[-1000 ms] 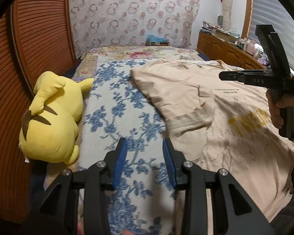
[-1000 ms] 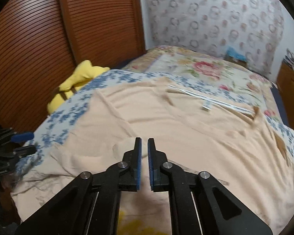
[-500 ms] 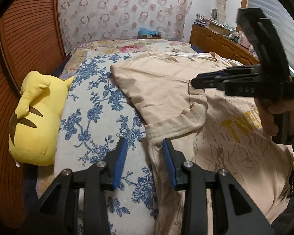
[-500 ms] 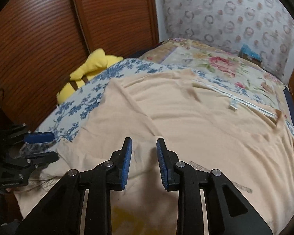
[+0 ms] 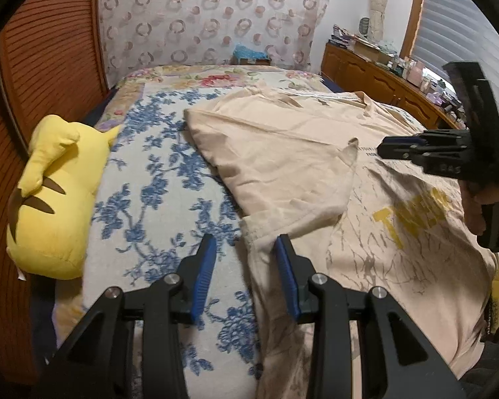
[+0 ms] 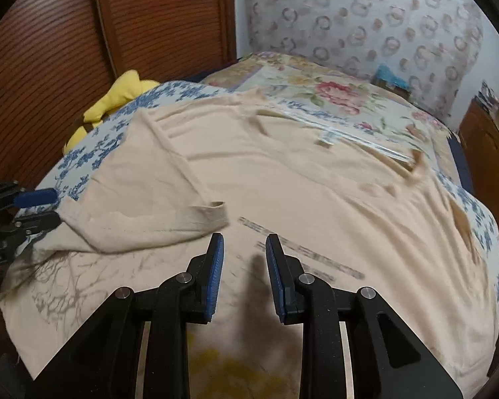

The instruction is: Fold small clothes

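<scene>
A beige T-shirt (image 5: pixel 366 206) with yellow lettering lies spread on the bed, its left side and sleeve (image 6: pixel 169 222) folded over the front. My left gripper (image 5: pixel 246 259) is open, low at the shirt's left edge, with the sleeve hem just beyond its fingertips. My right gripper (image 6: pixel 243 259) is open and empty above the shirt's printed chest, just right of the sleeve cuff. The right gripper also shows in the left wrist view (image 5: pixel 399 149), and the left gripper shows in the right wrist view (image 6: pixel 40 206) at the shirt's edge.
A yellow plush toy (image 5: pixel 53 199) lies at the bed's left edge beside the wooden slatted wall (image 5: pixel 43 66). The blue-flowered bedspread (image 5: pixel 156 199) lies under the shirt. A wooden dresser (image 5: pixel 382 79) with clutter stands at the right.
My right gripper has opened from nearly shut and dropped closer to the shirt's chest. My left gripper has moved right to the shirt's edge by the folded sleeve.
</scene>
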### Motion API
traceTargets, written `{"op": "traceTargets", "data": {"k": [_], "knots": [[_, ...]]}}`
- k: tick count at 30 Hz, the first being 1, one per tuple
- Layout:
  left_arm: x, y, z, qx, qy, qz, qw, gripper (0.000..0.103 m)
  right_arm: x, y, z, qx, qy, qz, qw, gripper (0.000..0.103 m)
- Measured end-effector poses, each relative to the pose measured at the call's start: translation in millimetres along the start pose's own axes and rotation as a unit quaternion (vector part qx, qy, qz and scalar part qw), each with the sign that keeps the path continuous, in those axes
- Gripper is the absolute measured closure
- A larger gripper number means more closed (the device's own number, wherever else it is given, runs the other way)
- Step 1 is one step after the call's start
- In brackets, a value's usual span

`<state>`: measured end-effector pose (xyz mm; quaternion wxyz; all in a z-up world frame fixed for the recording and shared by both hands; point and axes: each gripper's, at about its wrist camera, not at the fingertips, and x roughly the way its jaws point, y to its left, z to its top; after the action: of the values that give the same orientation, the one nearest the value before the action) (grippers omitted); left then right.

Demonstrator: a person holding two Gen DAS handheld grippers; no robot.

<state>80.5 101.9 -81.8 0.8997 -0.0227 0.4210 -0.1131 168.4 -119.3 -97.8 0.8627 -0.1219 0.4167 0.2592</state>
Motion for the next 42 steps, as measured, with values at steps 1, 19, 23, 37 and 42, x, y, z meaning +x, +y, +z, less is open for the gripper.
{"op": "traceTargets", "data": {"k": [1, 19, 23, 37, 42], "knots": [[2, -1, 1, 0.000, 0.001, -0.006, 1.0000, 0.068, -5, -2, -2, 0.003, -0.004, 0.000, 1.000, 0.078], [-15, -43, 5, 0.039, -0.017, -0.068, 0.9968, 0.098, -54, -59, -52, 0.076, -0.036, -0.003, 0.996, 0.078], [-23, -65, 0, 0.058, -0.015, -0.084, 0.9947, 0.098, -62, -63, -56, 0.080, -0.042, -0.005, 0.996, 0.078], [-44, -97, -9, 0.096, -0.028, -0.075, 0.9922, 0.085, -64, -58, -67, 0.070, -0.037, 0.000, 0.997, 0.078], [-57, -89, -4, 0.089, -0.056, -0.043, 0.9935, 0.078, -61, -47, -58, 0.061, -0.042, 0.015, 0.997, 0.078]]}}
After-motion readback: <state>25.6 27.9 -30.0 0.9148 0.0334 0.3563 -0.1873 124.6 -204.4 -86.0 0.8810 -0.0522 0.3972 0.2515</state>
